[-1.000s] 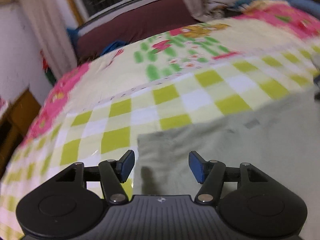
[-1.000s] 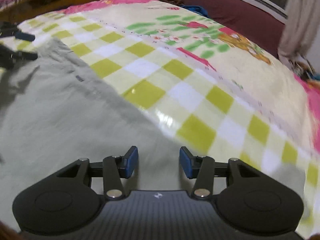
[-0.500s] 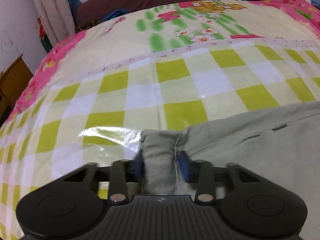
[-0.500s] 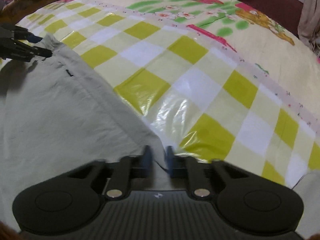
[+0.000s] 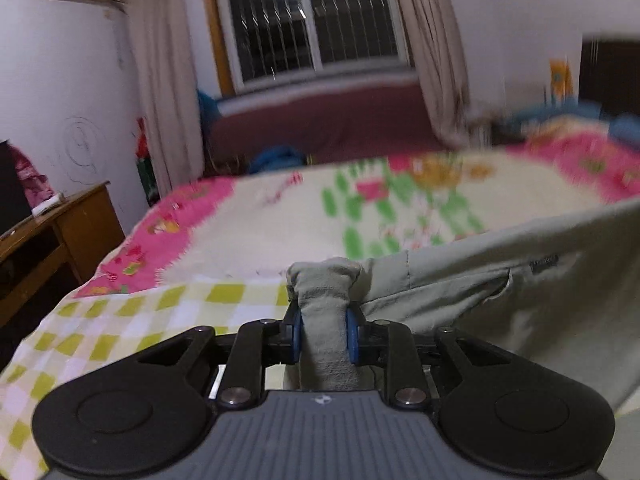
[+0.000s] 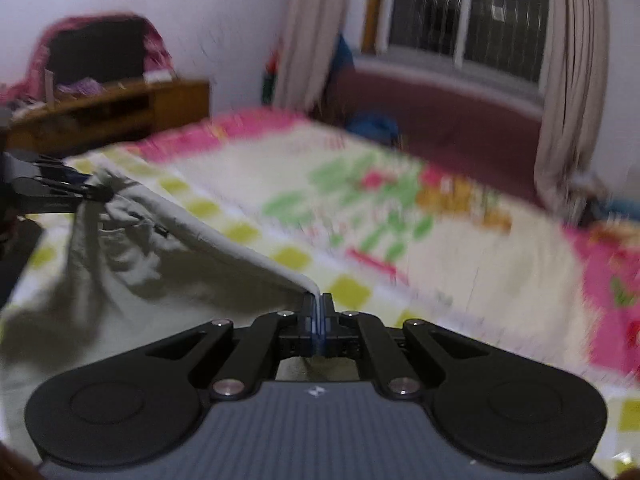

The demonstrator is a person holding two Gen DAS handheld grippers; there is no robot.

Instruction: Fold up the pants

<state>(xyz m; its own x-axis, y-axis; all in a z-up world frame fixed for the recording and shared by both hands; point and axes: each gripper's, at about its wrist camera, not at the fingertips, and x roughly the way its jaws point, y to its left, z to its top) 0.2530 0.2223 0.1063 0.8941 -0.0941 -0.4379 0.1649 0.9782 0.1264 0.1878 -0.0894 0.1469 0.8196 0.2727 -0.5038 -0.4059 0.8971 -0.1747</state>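
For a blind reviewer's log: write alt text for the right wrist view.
The right gripper is shut on the edge of grey-green pants, lifted taut above a bed with a yellow-checked and pink floral cover. At far left the left gripper pinches the other end of that edge. Behind, blurred, are a wooden desk, curtains and a dark window.

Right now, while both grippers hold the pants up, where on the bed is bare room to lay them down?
The checkered sheet beyond the lifted edge is bare, up to the floral blanket, which also looks bare. The left gripper and right gripper each pinch the pants, whose hanging cloth crowds the near side. Motion blur hides small items.
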